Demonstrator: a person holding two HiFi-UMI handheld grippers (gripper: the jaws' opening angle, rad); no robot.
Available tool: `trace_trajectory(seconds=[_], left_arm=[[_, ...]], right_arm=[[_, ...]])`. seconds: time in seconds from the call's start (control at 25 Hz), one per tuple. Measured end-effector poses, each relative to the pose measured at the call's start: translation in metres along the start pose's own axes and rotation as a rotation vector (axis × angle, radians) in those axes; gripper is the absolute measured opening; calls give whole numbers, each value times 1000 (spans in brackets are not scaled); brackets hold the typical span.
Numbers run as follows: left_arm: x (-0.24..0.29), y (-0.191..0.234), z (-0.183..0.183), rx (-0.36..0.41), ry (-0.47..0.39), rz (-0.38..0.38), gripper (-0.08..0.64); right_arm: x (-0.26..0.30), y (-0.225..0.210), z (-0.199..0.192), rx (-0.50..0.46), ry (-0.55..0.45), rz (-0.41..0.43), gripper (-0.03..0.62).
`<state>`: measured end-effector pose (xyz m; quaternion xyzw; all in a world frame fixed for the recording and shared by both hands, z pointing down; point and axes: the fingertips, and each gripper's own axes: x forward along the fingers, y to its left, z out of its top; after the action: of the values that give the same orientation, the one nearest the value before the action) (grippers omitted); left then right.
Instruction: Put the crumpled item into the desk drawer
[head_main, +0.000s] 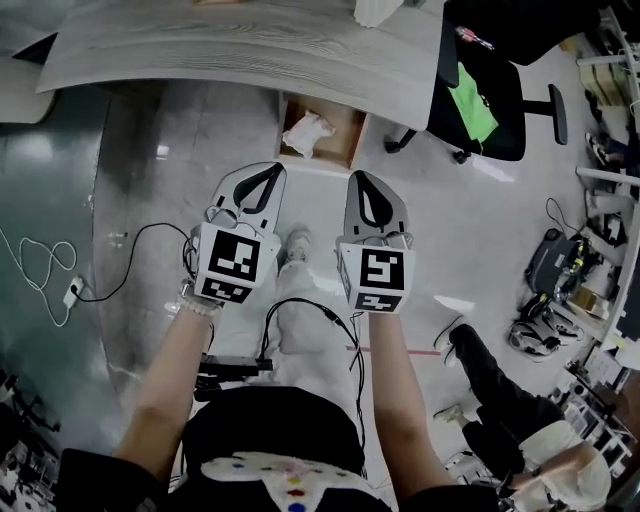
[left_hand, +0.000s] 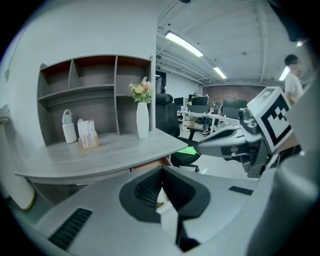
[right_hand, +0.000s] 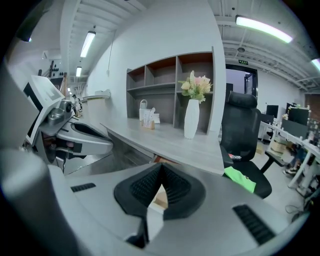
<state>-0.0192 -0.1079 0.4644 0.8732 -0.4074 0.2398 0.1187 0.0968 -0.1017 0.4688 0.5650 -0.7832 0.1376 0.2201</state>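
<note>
- The crumpled item, a white wad, lies inside the desk drawer, toward its left side, with the brown drawer floor showing around it.
- The drawer stands pulled out from under the front edge of the grey desk, open at the top.
- Nothing touches the wad; both of my claws are well apart from it, held out over the floor on my side of the drawer.
- My left gripper has its jaws pressed together with nothing between the pads; its own view shows only the desk edge and a sliver of the drawer past the tips.
- My right gripper is the same: jaws together, empty, pointing toward the desk beside the left one.
- Off to the right is a black office chair with a green cloth on its seat, not part of this job.
- As I judge it, the putting-in is done, since the item rests in the drawer and I hold nothing.
- What may be left is pushing the drawer shut, though the task does not ask for it.
</note>
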Motion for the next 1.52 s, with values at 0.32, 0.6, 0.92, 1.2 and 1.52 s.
trace_trajectory(seconds=[0.32, 0.6, 0.92, 1.2, 1.52], left_arm=[[-32, -13, 43, 15, -71, -21, 12], [-67, -17, 72, 37, -118, -15, 12], [-99, -12, 99, 64, -169, 0, 12], [-119, -8, 113, 72, -196, 22, 12], [-136, -7, 131, 111, -216, 29, 12]], right_arm=[[-29, 7, 37, -45, -48, 7, 5], [-61, 15, 66, -58, -103, 12, 5], [-86, 27, 88, -101, -135, 33, 5], [-104, 26, 110, -90, -181, 15, 5], [-119, 26, 137, -112, -237, 9, 5]])
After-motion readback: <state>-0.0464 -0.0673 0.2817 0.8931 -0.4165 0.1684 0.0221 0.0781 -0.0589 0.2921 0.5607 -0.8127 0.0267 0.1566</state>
